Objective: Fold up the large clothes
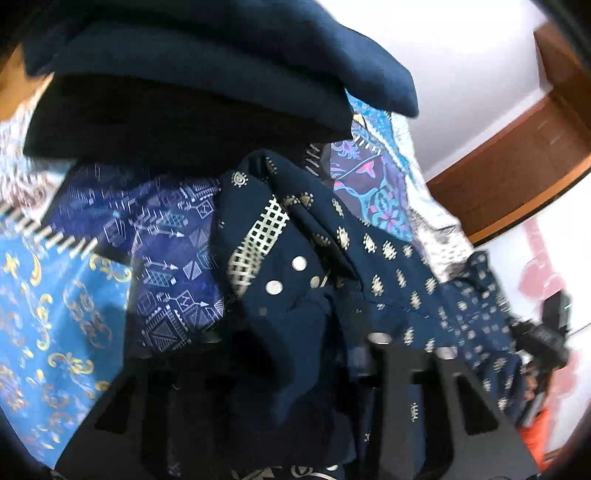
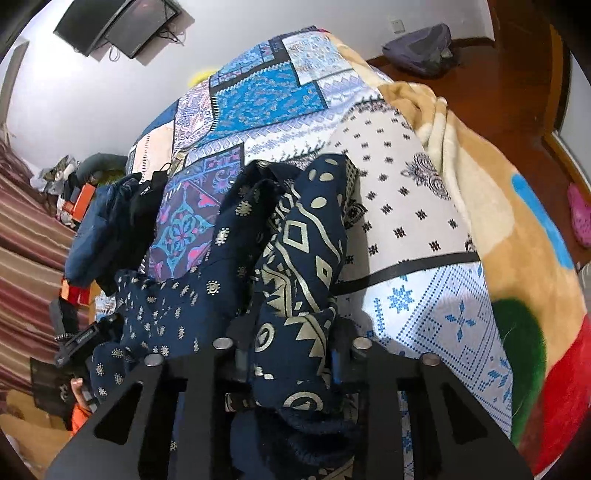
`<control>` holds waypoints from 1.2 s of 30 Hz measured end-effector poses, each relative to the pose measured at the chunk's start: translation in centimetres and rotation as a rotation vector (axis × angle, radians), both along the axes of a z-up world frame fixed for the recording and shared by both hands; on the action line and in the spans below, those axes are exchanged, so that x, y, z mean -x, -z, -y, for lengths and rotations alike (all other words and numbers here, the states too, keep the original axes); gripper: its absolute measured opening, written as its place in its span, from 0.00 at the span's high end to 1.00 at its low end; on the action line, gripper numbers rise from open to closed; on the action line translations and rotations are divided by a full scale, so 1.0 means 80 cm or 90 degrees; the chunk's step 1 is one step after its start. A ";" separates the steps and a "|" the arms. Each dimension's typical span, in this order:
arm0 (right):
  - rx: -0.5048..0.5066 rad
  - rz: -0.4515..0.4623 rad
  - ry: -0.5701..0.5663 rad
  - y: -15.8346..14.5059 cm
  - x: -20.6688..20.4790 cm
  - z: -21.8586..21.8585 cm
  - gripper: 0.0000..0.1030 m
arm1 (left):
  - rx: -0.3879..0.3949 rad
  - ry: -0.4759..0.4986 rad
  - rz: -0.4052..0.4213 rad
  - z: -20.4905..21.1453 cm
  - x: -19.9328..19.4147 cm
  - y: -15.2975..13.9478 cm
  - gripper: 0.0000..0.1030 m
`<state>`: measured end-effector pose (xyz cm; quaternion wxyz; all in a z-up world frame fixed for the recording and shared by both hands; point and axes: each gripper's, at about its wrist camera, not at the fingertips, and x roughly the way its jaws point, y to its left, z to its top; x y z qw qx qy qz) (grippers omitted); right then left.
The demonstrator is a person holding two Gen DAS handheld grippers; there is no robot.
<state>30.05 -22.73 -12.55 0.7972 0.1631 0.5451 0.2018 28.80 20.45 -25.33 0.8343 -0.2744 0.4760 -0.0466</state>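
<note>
Right now both my grippers pinch the same navy printed garment (image 2: 295, 258), bunched on the bedspread (image 2: 406, 206). My right gripper (image 2: 291, 354), bottom centre of its view, has jaws drawn close onto a thick roll of cloth with big cream geometric print; pads press it. My left gripper (image 1: 295, 354), bottom centre of the left view, is narrowed too, with dark folds of the small-dotted part stuffed between the fingers; the grip looks firm, but the cloth hides the pads.

Around: patchwork bedspread in blue, white and purple panels, flat cotton look. A fleecy tan blanket (image 2: 509, 229) with green, red and blue patches runs down the right edge. Folded plain navy clothes (image 1: 207, 74) stack at the top of the left view and block most of what lies behind. A puffy blue jacket (image 2: 103, 229) sits at mid left of the right view, a wall screen (image 2: 118, 26) at upper left, a grey bag (image 2: 421, 48) on the wood floor (image 2: 509, 110) at upper right, and a pink shoe (image 2: 580, 214) at the right edge.
</note>
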 end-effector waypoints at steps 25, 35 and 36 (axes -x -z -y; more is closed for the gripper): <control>0.026 0.224 -0.075 -0.128 -0.072 -0.100 0.86 | -0.182 -0.049 0.172 -0.020 0.000 -0.217 0.88; 0.151 0.098 -0.090 -0.004 -0.116 -0.126 0.81 | -0.204 -0.064 0.031 -0.044 -0.043 -0.092 0.79; 0.162 0.093 -0.094 -0.001 -0.115 -0.125 0.81 | -0.197 -0.068 0.026 -0.047 -0.042 -0.089 0.76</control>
